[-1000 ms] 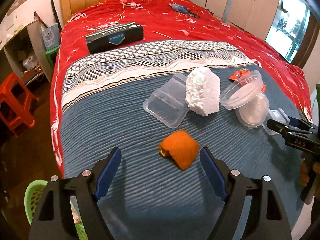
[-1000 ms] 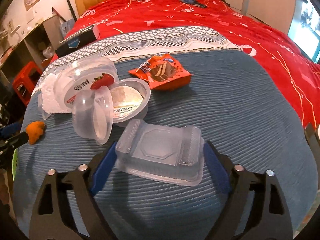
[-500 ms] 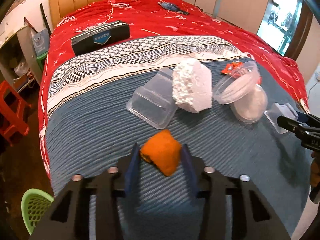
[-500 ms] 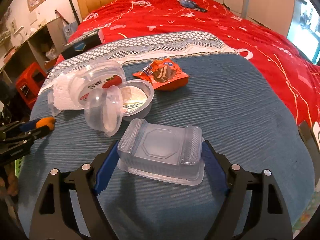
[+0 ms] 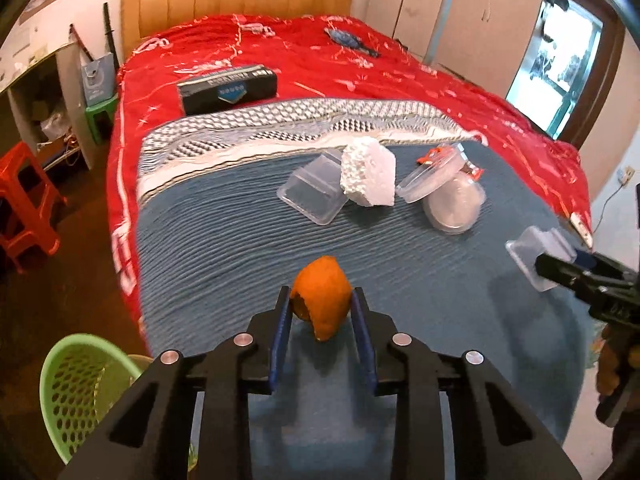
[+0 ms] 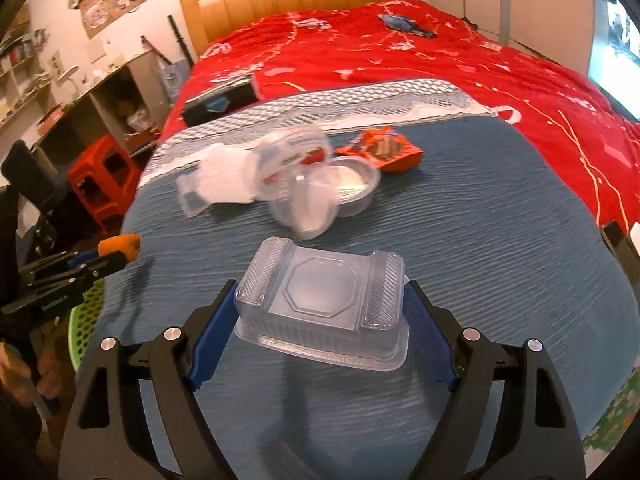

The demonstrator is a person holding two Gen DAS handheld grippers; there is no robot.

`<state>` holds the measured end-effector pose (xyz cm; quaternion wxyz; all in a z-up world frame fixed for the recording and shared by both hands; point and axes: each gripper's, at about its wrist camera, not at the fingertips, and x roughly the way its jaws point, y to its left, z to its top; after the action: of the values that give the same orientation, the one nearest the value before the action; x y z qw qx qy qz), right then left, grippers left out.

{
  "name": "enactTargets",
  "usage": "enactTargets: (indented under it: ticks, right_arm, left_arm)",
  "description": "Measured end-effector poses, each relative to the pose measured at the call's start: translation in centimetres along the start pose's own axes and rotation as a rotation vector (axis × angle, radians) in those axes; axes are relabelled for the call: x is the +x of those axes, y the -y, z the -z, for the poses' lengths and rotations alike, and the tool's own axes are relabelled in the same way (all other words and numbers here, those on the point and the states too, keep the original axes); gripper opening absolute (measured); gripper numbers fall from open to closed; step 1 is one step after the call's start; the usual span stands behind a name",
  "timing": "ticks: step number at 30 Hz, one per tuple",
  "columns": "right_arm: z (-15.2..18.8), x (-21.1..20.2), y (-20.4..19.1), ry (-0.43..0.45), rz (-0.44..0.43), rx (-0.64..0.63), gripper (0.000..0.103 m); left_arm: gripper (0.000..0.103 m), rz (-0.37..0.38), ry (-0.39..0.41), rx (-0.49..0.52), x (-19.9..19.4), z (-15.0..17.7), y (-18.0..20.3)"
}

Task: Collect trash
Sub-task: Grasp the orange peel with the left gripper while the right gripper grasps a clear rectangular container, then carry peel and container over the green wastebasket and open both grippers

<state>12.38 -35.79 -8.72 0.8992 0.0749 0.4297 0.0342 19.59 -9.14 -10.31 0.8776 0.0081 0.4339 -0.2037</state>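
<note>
Clamped on an orange peel [image 5: 322, 304], the left gripper [image 5: 320, 312] sits at six o'clock in the left wrist view, its blue pads pressing the peel from both sides above the blue blanket [image 5: 224, 240]. Toward twelve o'clock from the peel lie a clear rectangular container [image 5: 312, 194], a white foam chunk [image 5: 370, 176] touching it, and two round clear tubs [image 5: 444, 192] leaning on each other. At three o'clock the right gripper [image 5: 560, 270] enters with a clear plastic tray [image 5: 534, 250] between its fingers. A green basket [image 5: 76, 388] stands on the floor at eight o'clock, and a dark box [image 5: 226, 89] rests on the red bedspread [image 5: 320, 68] at eleven o'clock. In the right wrist view, the right gripper [image 6: 320, 312] at six o'clock grips the clear plastic tray [image 6: 324, 300] by its two short ends, lifted off the blanket. Beyond it at twelve o'clock the round tubs [image 6: 316, 192] and foam [image 6: 224, 180] appear blurred, with an orange snack wrapper [image 6: 384, 152] just beside them at one o'clock. At nine o'clock the left gripper [image 6: 116, 254] holds the peel [image 6: 120, 245] over the basket's rim [image 6: 86, 320].
</note>
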Motion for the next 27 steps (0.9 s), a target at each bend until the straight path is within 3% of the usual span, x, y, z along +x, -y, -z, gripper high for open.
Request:
enactTargets:
  ticks: [14,27]
  right_arm:
    - [2.1,-2.2,-8.5,-0.001,-0.136,-0.117,0.08]
    - [1.9,-1.9,-15.9,-0.02,-0.24,-0.222,0.081]
  left_arm:
    - [0.029,-0.044,0.091,-0.142,-8.8,5.5,-4.8]
    - [0.029,-0.179,0.097,-0.288,-12.8,10.2,-12.5]
